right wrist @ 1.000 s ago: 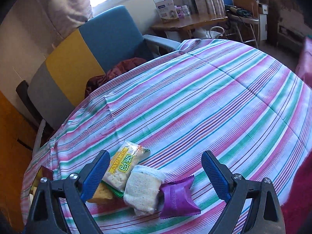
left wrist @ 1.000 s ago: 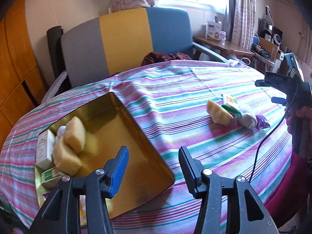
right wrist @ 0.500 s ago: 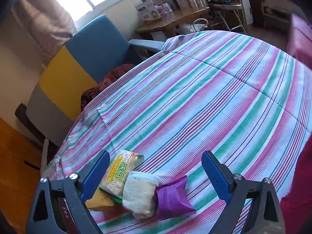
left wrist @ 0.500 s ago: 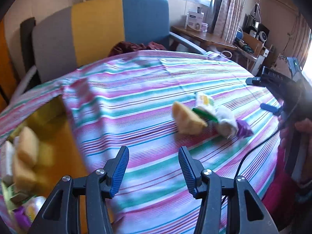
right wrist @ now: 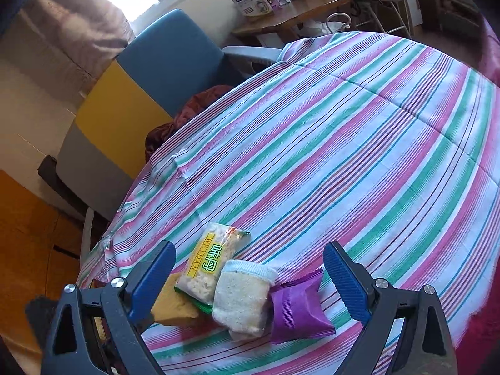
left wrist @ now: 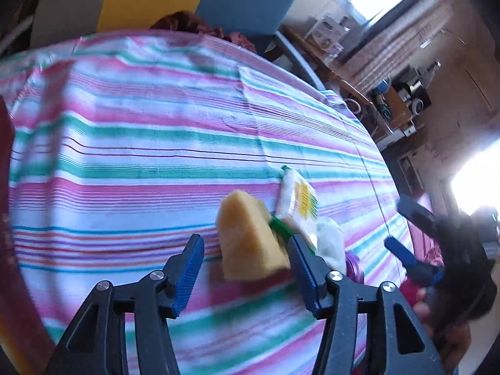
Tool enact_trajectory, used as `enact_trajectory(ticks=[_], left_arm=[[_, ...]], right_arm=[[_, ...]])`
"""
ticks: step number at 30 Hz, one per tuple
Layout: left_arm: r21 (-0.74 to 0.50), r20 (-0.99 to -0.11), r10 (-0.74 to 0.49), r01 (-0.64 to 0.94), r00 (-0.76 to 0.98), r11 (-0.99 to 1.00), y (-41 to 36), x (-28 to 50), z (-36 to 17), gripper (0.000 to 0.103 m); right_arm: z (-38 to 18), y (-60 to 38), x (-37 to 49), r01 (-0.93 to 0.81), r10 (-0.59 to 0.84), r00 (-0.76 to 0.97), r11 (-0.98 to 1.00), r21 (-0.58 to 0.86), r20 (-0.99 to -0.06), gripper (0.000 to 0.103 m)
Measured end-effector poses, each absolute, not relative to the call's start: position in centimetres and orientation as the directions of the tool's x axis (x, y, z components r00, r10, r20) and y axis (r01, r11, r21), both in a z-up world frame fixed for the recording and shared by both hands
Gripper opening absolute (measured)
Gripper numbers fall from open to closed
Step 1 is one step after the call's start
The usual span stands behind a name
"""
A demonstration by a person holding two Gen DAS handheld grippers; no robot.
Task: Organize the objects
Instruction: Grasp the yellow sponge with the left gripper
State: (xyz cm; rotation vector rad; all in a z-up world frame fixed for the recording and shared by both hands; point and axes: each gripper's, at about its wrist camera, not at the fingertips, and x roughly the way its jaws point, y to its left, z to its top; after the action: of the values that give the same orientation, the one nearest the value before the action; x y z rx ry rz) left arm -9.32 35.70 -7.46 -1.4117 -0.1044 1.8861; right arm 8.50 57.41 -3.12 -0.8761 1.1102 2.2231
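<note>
A small pile lies on the striped tablecloth: a yellow sponge-like wedge, a clear snack packet with a yellow label, a white grainy packet and a purple packet. My left gripper points down at the wedge. Its jaws are opening, the wedge lies between the tips, and the left pad stands clear of it. My right gripper hangs wide open over the white and purple packets without touching them. It also shows at the right of the left wrist view, the right gripper held by a hand.
A chair with a grey, yellow and blue back stands behind the table, with a dark red cloth on its seat. A wooden side table with boxes is by the window. A dark red container edge shows at the far left.
My left gripper swung right and down, away from the gold tin with packets, to the pile, and its jaws widened. The right gripper stayed over the pile.
</note>
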Motion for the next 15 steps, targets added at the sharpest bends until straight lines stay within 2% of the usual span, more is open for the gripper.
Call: enact_trajectory(ticks=[5,7,8,11,15], left_arm=[[-0.562,-0.768,0.640,-0.447,-0.032,-0.696,37.1,-10.7,-9.7,0.056],[-0.561,-0.774,0.633,-0.455,-0.007,-0.691,37.9,-10.5,-10.3,0.051],[-0.566,-0.771,0.636,-0.460,0.004,-0.684,38.1,-10.3,-10.5,0.042],[-0.534,-0.769,0.638,-0.516,-0.032,-0.670,37.8,-9.3,-9.8,0.038],[-0.455,-0.778,0.618,-0.577,-0.113,-0.678,36.1,-8.4,-7.8,0.037]], right_arm=[[-3.2,57.5,8.4,-0.662,0.132,-0.676,-0.542,0.518,-0.725,0.096],[-3.1,57.6,8.5,-0.663,0.135,-0.678,-0.537,0.522,-0.722,0.096],[-3.1,57.8,8.6,-0.665,0.139,-0.680,-0.530,0.526,-0.720,0.096],[-3.2,58.2,9.2,-0.668,0.144,-0.691,-0.504,0.548,-0.709,0.096],[-3.5,58.8,9.6,-0.677,0.142,-0.691,-0.471,0.565,-0.709,0.096]])
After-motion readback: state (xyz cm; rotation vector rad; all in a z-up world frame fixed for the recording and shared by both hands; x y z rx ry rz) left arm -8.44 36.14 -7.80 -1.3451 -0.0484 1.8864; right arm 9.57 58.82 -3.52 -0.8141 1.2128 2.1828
